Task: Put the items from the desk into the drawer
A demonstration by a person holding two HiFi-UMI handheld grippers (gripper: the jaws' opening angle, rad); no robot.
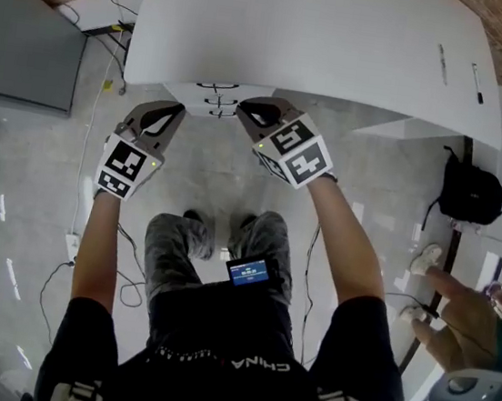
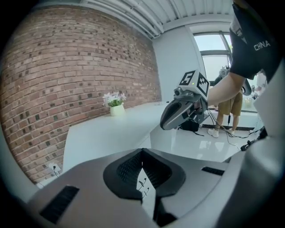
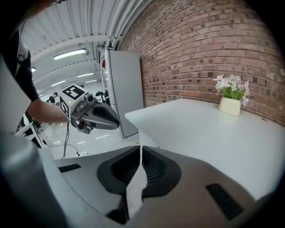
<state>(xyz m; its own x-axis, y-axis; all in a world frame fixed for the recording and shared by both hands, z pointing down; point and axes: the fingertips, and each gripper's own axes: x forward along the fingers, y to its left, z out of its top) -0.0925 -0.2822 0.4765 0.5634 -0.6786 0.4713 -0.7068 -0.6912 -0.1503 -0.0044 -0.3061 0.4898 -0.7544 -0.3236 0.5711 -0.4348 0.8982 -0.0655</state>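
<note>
The white desk point(image 1: 318, 39) fills the top of the head view, with two pens point(image 1: 443, 64) lying near its right end. Under its front edge is a white drawer unit point(image 1: 211, 100) with dark handles, its drawers closed. My left gripper point(image 1: 174, 113) and right gripper point(image 1: 252, 111) hover side by side just in front of the unit, both shut with nothing between the jaws. In the left gripper view the jaws point(image 2: 142, 153) meet, and the drawer handles point(image 2: 142, 185) show through the slit. A white pot of flowers point(image 3: 230, 104) stands on the desk by the brick wall.
A grey cabinet point(image 1: 28, 46) stands left of the desk. A black backpack point(image 1: 472, 192) lies on the floor at the right, with cables nearby. Another person's hand point(image 1: 466, 310) reaches in at the right edge. My legs stand below the grippers.
</note>
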